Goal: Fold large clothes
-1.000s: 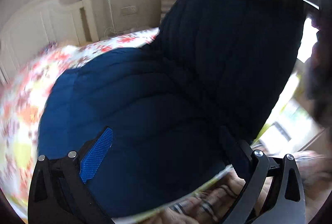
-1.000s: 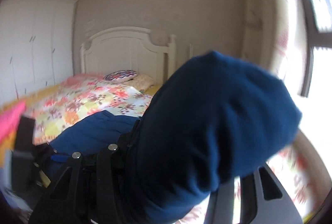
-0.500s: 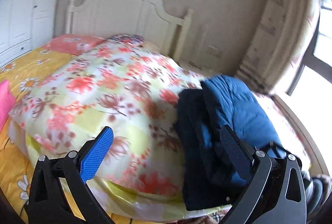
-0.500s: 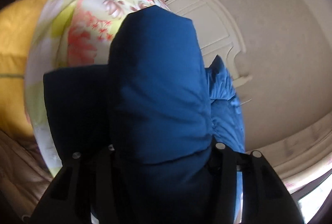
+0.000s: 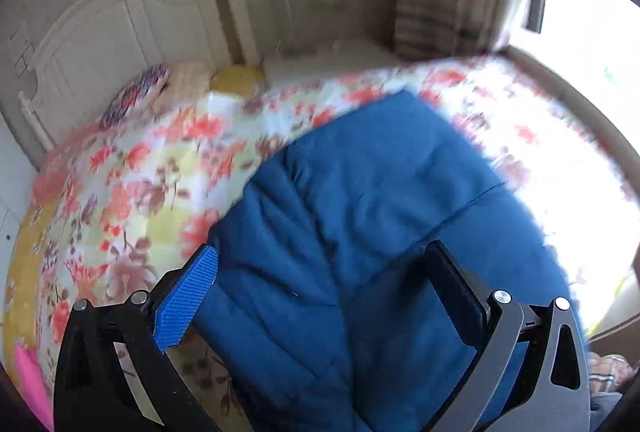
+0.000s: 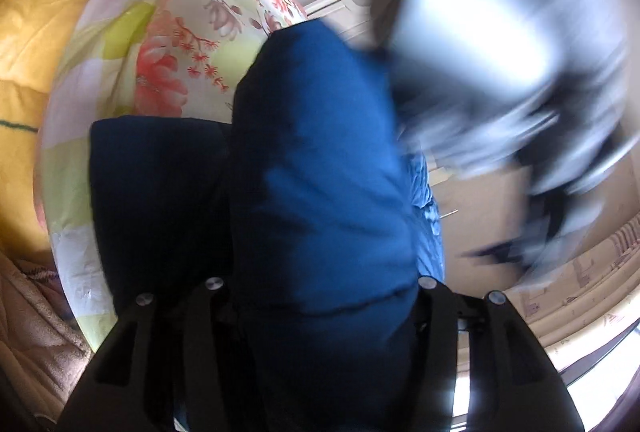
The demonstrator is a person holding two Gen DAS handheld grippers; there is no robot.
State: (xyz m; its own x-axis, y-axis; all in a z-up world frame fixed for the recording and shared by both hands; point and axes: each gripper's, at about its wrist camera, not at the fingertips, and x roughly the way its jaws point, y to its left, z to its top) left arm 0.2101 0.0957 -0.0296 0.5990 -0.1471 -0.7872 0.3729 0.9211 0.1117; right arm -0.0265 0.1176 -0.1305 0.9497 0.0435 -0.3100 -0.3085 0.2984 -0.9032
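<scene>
Floral quilt (image 5: pixel 168 168) under blue jacket (image 5: pixel 360 216); no readable text. Left gripper (image 5: pixel 324 276) agape; right gripper (image 6: pixel 320 284) loosening around jacket fold.

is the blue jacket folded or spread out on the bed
Folded: the blue jacket lies doubled in padded layers on the floral quilt.

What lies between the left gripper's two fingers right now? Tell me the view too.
The blue padded jacket on the flowered quilt fills the gap between the left gripper's open fingers, without touching either pad. The left wrist view shows it.
</scene>
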